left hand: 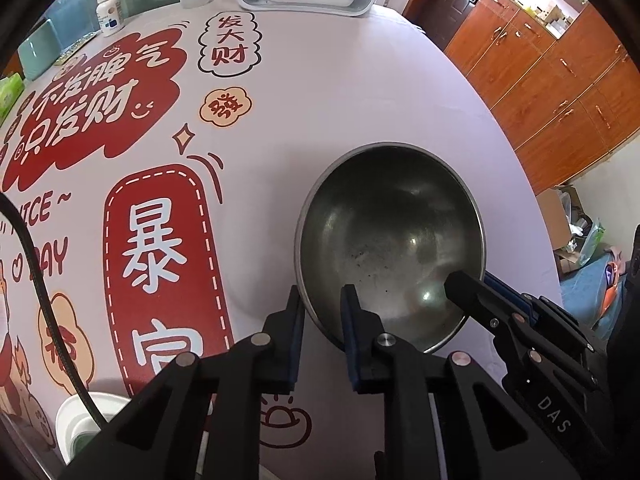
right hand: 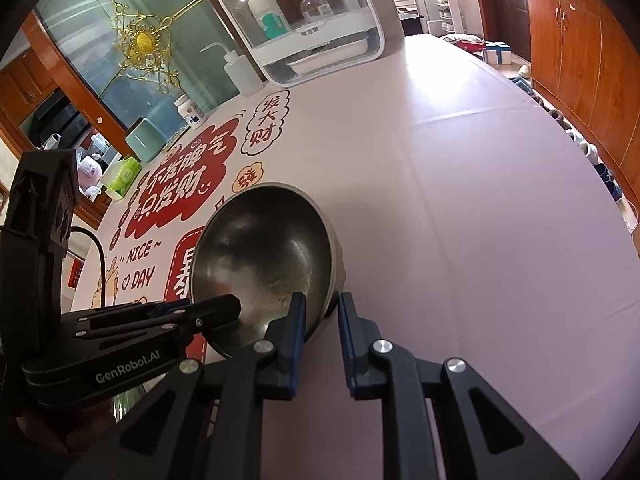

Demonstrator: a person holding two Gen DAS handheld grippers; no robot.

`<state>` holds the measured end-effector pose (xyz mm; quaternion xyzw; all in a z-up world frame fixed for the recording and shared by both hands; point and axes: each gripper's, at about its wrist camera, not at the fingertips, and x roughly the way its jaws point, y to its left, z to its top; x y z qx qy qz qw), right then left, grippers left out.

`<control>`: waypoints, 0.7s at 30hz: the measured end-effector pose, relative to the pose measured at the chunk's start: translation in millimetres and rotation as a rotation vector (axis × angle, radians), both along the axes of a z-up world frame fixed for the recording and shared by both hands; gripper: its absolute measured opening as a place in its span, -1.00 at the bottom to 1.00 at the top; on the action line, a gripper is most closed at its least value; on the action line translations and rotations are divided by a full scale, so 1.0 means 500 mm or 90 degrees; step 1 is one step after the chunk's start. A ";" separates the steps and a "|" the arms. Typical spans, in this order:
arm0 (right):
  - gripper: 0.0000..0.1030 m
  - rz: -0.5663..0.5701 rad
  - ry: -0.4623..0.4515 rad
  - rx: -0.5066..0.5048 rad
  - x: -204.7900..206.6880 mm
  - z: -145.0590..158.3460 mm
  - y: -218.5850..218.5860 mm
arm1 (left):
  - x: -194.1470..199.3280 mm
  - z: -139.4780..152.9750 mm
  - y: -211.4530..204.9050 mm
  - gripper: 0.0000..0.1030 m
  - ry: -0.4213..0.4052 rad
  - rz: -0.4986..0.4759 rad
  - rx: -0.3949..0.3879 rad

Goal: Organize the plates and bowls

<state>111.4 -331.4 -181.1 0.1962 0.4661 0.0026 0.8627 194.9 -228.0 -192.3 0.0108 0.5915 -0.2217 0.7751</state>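
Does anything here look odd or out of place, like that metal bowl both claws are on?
The metal bowl looks tilted in the right wrist view, its near rim pinched by both the left gripper and right gripper. Dark specks dot its inside. Nothing is spilled on the table.

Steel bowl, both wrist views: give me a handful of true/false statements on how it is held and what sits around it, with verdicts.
1. Both grippers grip the steel bowl at its rim. True: the left gripper and the right gripper each have one finger inside and one outside the wall.
2. The bowl holds soup. False: only specks and smears show inside.
3. A white dish rack stands at the far end of the table. True.
4. The bowl is stacked inside the rack. False: it is near the grippers, far from the rack.
5. The tablecloth is plain all over. False: red printed characters cover one side.
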 end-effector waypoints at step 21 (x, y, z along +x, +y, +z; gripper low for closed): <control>-0.70 0.062 -0.056 -0.031 -0.069 0.079 0.094 | -0.094 0.068 0.113 -0.69 -0.045 0.042 -0.041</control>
